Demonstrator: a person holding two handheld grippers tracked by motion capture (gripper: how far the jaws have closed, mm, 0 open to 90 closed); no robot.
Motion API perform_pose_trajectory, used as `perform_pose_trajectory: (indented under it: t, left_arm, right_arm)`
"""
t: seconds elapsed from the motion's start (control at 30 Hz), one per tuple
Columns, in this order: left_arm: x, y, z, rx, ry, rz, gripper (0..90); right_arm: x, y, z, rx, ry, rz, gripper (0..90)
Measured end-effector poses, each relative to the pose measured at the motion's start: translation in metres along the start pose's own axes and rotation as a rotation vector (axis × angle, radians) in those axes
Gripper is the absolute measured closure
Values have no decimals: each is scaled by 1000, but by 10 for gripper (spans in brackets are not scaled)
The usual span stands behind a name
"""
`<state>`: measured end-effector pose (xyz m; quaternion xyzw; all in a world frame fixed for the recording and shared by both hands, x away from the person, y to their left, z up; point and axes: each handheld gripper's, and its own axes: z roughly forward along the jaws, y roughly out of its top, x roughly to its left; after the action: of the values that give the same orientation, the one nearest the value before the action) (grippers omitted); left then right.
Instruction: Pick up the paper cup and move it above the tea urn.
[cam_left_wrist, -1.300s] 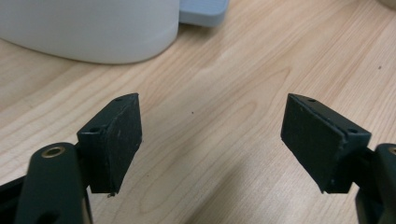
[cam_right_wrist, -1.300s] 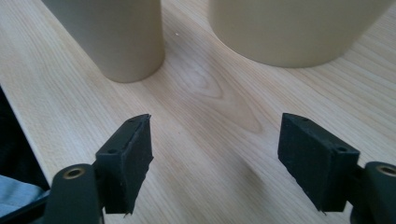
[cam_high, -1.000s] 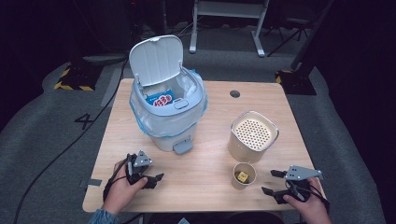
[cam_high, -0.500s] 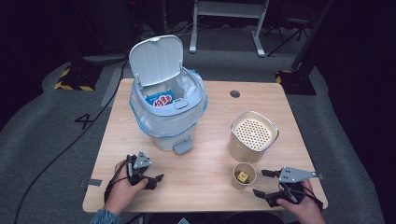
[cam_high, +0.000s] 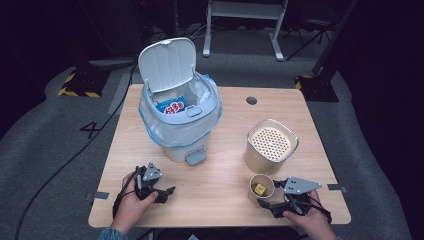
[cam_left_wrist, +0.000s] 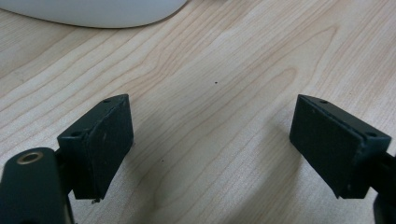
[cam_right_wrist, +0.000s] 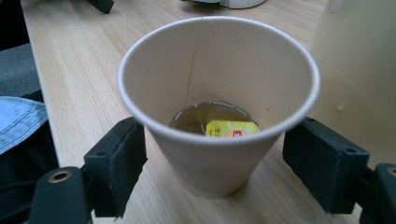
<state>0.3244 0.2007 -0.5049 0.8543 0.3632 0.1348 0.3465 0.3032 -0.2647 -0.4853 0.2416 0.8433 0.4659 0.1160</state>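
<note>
The right gripper (cam_right_wrist: 212, 161) has just been closing its jaws around the paper cup (cam_right_wrist: 218, 93) at the table's (cam_high: 220, 200) near right, not yet squeezing, while the left gripper (cam_left_wrist: 212, 149) rests wide open, holding nothing, at the near left.

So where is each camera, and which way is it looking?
High view: above the person's side, facing forward and down on the table, bin, canister and cup; both hands show, holding the left gripper and right gripper.
Left gripper view: rides the left gripper, facing bare table; its open jaws show.
Right gripper view: rides the right gripper, facing the cup between its jaws.
Shared: the cup, in the high and right gripper views.
</note>
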Motion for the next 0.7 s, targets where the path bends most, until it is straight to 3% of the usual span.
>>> perform_pose_trajectory:
  t: [0.3, 0.6, 0.7]
  left_arm:
    - [-1, -1, -1, -1, 4, 5, 144]
    - [-1, -1, -1, 1, 2, 7, 144]
    - [-1, -1, -1, 0, 1, 7, 144]
  right_arm:
    - [0, -1, 13, -29, 11, 6, 259]
    - [-1, -1, 13, -44, 23, -12, 283]
    - [-2, 1, 10, -61, 48, -4, 287]
